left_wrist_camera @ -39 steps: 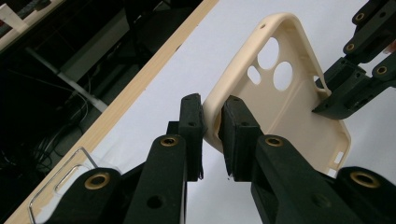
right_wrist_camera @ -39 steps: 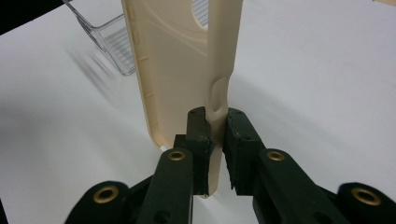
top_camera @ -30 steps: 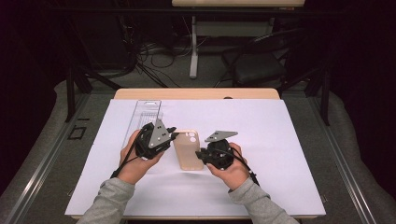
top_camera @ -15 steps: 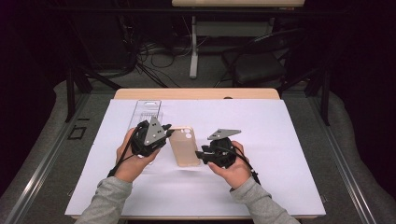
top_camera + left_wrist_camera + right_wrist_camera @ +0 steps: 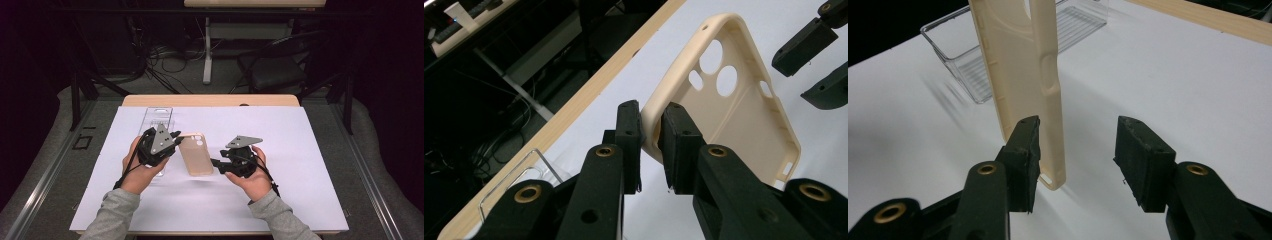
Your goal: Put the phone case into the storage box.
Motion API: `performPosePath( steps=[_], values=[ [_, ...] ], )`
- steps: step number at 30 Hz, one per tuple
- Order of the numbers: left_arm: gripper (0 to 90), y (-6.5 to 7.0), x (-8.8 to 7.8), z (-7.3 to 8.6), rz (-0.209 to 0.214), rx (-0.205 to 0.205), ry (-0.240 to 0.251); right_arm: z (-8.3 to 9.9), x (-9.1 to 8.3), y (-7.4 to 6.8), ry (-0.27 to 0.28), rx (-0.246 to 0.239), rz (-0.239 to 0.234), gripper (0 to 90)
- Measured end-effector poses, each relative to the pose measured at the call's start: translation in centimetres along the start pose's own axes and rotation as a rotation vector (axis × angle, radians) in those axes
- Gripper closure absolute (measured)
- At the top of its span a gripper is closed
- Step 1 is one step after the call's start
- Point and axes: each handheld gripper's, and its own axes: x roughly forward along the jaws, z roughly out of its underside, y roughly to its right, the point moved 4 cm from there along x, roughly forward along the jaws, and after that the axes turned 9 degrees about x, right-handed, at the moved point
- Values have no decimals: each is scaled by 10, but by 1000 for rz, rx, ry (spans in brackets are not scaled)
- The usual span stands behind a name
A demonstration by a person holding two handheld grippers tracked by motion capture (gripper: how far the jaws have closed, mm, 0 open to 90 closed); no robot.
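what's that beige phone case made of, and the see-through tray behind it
The phone case looks like soft matte silicone or rubbery plastic: an even cream tone, no glare, rounded moulded edges and camera cutouts; how much it flexes cannot be told. The tray looks like hard clear plastic, probably acrylic, glossy: the white table cover shows through it, and its ribbed floor and sharp rim catch light.

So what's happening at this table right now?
A person works a tool in each hand over a white sheet. The left tool is clamped on the rim of a beige phone case, holding it up off the sheet. The right tool has just been opening; its jaws stand apart with the case's edge between them, unclamped. A clear plastic tray lies behind.
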Motion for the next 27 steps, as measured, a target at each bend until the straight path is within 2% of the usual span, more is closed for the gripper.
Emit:
performPosePath(
  steps=[3, 7, 11, 15, 21, 25, 27],
  values=[
    [790, -1, 0, 0, -3, 1, 5, 2, 1, 1, -3, -11, 12, 526],
    [790, -1, -1, 1, -4, -4, 9, 4, 0, 0, 1, -18, -2, 520],
    [790, -3, -2, 2, -9, -6, 10, 4, -1, 0, 0, -23, -6, 478],
    [790, -3, -2, 2, -11, -8, 11, 7, -5, 1, 20, -39, -3, 465],
    [790, -4, -2, 2, -12, -2, 11, 12, -12, 9, 46, -46, 35, 387],
    [790, -4, -2, 2, -15, -7, 13, 15, -19, 14, 62, -19, 42, 378],
    [790, -4, -2, 2, -17, -7, 16, 17, -23, 17, 79, -6, 43, 345]
  ],
)
